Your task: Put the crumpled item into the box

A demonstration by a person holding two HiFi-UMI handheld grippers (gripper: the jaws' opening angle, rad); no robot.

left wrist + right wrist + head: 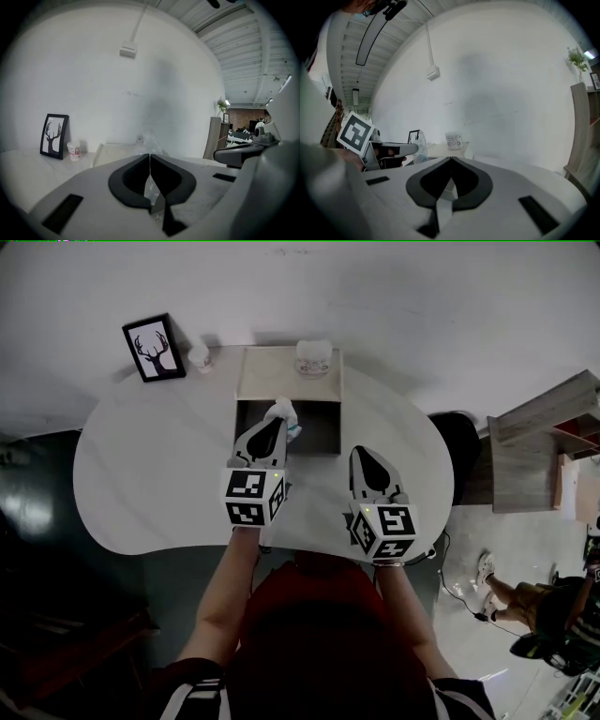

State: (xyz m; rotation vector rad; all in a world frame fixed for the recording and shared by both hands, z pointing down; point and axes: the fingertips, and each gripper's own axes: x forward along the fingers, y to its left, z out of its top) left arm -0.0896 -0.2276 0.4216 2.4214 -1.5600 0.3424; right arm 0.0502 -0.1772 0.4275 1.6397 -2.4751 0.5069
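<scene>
The crumpled item (281, 412) is a wad of clear, whitish plastic. My left gripper (278, 422) is shut on it and holds it over the near edge of the box's dark inside (309, 427). In the left gripper view the plastic (149, 142) sticks up past the closed jaws of that gripper (150, 155). The cardboard box (241, 381) stands mid-table with its flap laid back toward the wall. My right gripper (362, 453) is shut and empty, near the box's front right corner. The right gripper view shows the plastic (420, 146) at the left gripper's tip.
A framed deer picture (155, 347) and a small white cup (199, 356) stand at the table's back left. A white printed tub (313, 357) rests on the box flap. A wooden shelf unit (544, 442) stands to the right, and a person's legs (511, 594) show on the floor.
</scene>
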